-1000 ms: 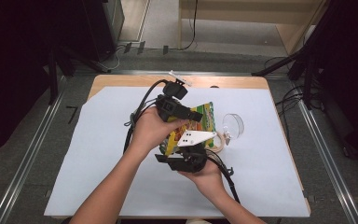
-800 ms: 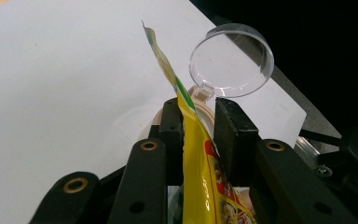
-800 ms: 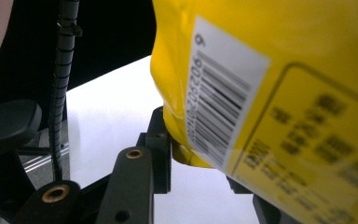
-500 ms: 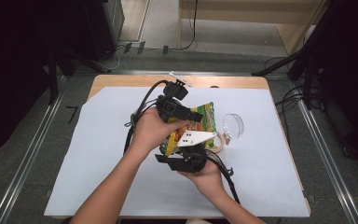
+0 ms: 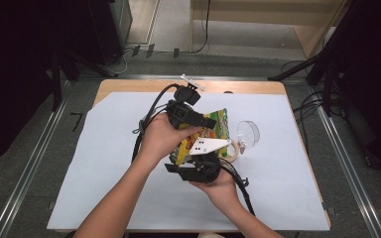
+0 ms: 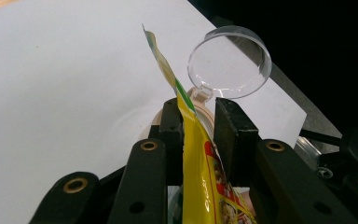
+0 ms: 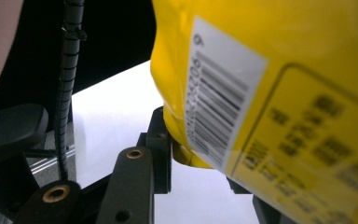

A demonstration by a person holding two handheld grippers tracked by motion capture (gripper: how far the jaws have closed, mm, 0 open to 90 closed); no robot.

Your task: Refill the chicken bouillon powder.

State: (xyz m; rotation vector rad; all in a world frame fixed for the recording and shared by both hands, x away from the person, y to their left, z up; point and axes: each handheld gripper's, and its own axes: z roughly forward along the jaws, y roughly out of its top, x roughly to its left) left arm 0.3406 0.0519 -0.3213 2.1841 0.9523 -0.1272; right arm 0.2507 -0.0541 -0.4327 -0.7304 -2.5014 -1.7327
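The yellow snack bag (image 5: 209, 130) sits a little above the middle of the high view, held up off the white-covered worktop (image 5: 104, 163) between both tongs. It looks like thin printed foil: light, soft and crinkly, with a slick surface that could slide out of a weak pinch, and whatever is inside would probably crush under a hard squeeze. The flat sealed edges are the sensible places to grip, since they are stiffer than the puffed body and give the jaws two flat faces to press on.

In the left gripper view the left tongs (image 6: 199, 122) have the bag's thin upper edge running up between the jaws, which stand nearly closed, the left one against the foil and the right one a sliver off it. Beyond them, in the upper right of that view, a clear round lid (image 6: 229, 62) stands hinged open on a small jar.

In the right gripper view the right tongs (image 7: 200, 154) meet the bag's lower corner near the barcode, at the bottom middle of the frame; the left jaw touches the foil, but the bag covers the other jaw, so I cannot tell whether the grip is closed.
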